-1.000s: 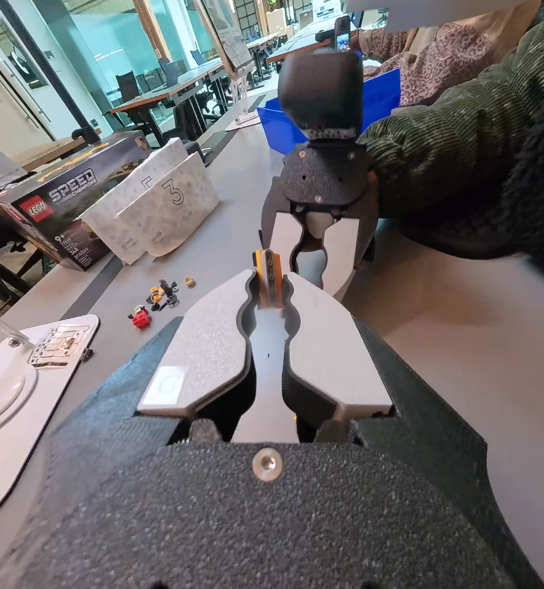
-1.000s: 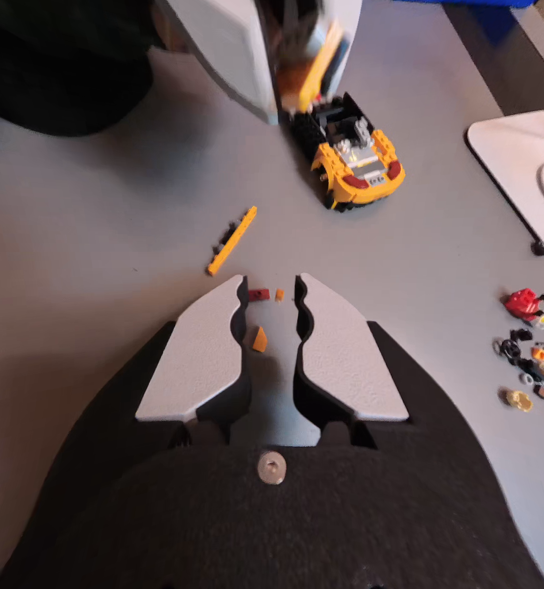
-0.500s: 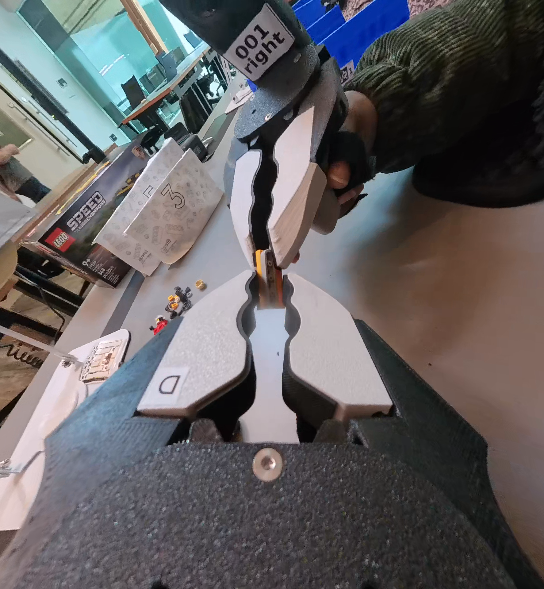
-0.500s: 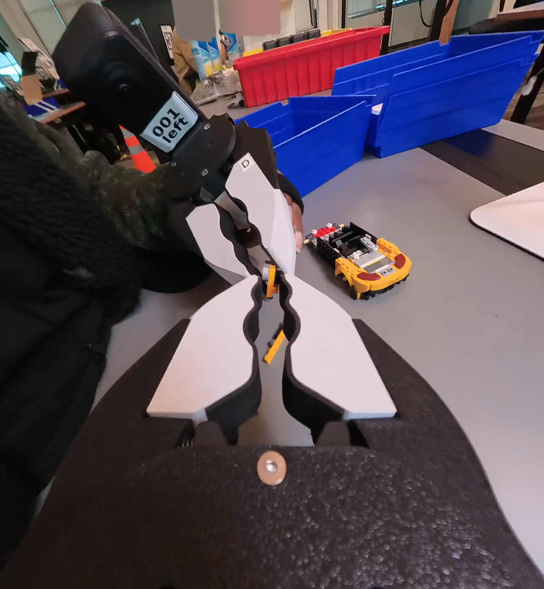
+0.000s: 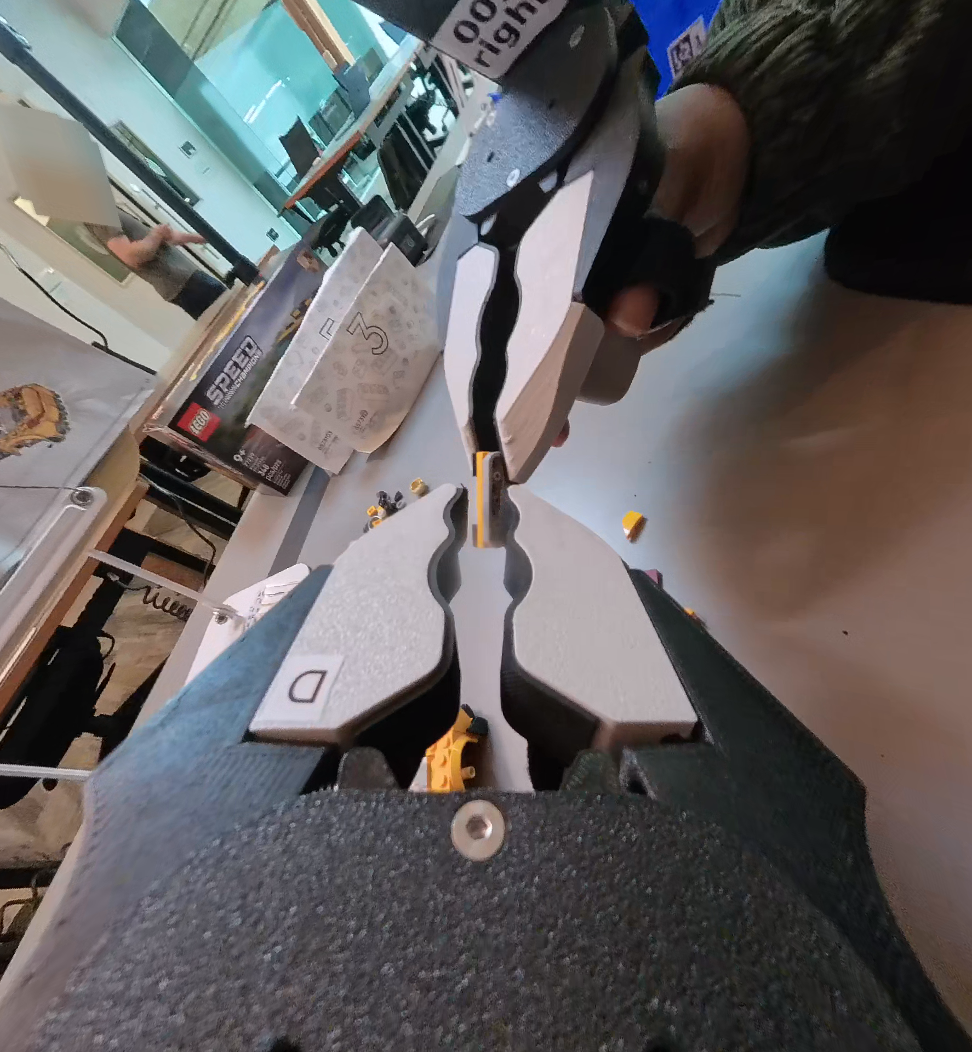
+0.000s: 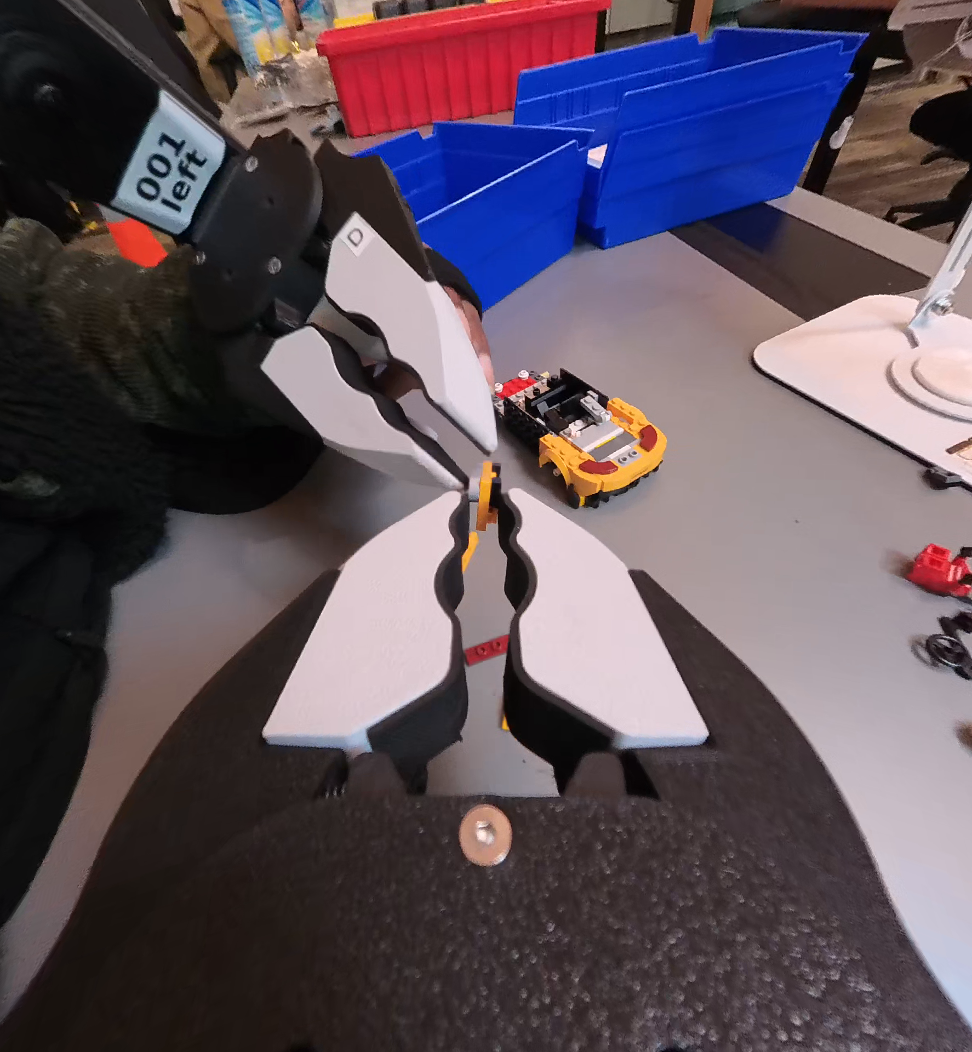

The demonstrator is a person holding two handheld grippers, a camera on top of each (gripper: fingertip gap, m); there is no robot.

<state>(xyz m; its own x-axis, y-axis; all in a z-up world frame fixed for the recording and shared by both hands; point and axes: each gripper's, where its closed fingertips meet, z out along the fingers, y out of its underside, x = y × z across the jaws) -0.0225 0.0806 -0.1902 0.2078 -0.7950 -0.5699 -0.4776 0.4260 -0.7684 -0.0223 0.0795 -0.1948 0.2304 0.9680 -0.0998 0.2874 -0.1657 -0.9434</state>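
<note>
Grey table (image 6: 757, 512), blue bins (image 6: 671, 131) beyond (office room). Left gripper (image 5: 486, 512) and right gripper (image 6: 486, 501), both clamping yellow-grey brick piece (image 5: 486, 501); right formerly empty over the tabletop.

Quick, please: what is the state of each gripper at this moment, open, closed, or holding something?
Left gripper: jaws closed on a small yellow and grey brick assembly.
Right gripper: jaws closed on the same assembly from the opposite side, tips meeting the left's.

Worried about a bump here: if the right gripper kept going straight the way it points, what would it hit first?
Probably the left gripper: its fingertips sit right ahead, meeting the right gripper at the yellow piece both pinch.
</note>
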